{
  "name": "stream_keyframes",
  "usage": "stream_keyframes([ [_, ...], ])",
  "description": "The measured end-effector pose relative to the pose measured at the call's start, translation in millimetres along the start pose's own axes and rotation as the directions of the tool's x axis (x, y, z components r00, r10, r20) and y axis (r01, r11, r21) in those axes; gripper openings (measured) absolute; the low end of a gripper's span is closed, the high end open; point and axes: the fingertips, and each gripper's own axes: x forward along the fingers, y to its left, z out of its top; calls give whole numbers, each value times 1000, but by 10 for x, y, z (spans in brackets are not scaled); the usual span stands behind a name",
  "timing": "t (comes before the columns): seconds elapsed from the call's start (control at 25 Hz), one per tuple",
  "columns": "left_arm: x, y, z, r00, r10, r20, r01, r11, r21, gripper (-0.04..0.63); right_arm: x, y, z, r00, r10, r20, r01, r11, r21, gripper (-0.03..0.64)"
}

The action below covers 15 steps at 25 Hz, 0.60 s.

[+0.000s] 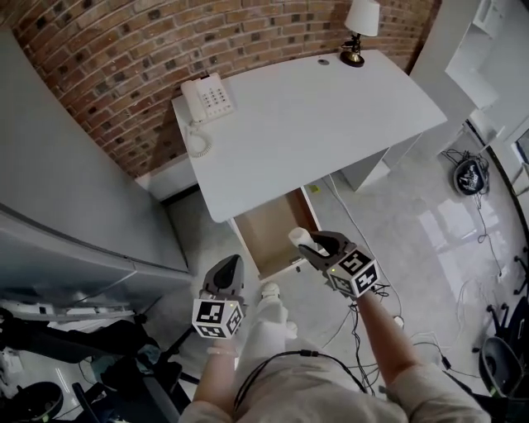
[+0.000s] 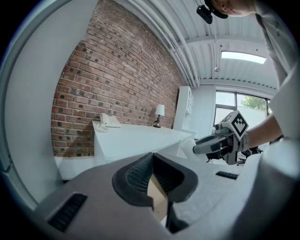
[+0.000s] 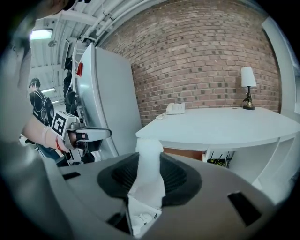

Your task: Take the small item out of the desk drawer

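Small white item [image 3: 149, 176], soft-looking and wrapped in something pale, stands upright between the jaws of the right gripper [image 1: 304, 243]. The dark ribbed pads press on it from both sides and its rounded top pokes out past the jaw tips. In the head view it sits just right of the frame's centre, lifted clear of the open drawer [image 1: 266, 233] and hanging over the drawer's near right corner. The drawer is pulled out from under the front edge of the white desk [image 1: 306, 124], showing a bare brown bottom.

The left gripper [image 1: 234, 261] is at lower centre-left of the head view, just below and left of the drawer. Its jaws meet at the tips with nothing between them. The two grippers are near each other but apart, each on a forearm coming up from the bottom of the frame.

A white telephone [image 1: 207, 97] sits on the desk's upper left corner, with its coiled cord trailing down the edge. A small lamp [image 1: 361, 23] with a white shade stands at the far right corner. A brick wall [image 1: 124, 58] runs behind the desk. Cables [image 1: 463, 273] lie on the glossy floor [image 1: 430, 231] at the right.
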Motion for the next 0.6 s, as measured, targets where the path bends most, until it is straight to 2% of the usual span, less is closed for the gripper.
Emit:
stream_keyframes([
  [0.28,-195,-14,246,999,1,37,-1,1000,8,6,-268,79,241,994,-57,95,51,997,61,144],
  [0.6,-428,14,473,997,28,73,-30,999,24,6,-512,180,449,979,-109,173,96,992,82,144],
])
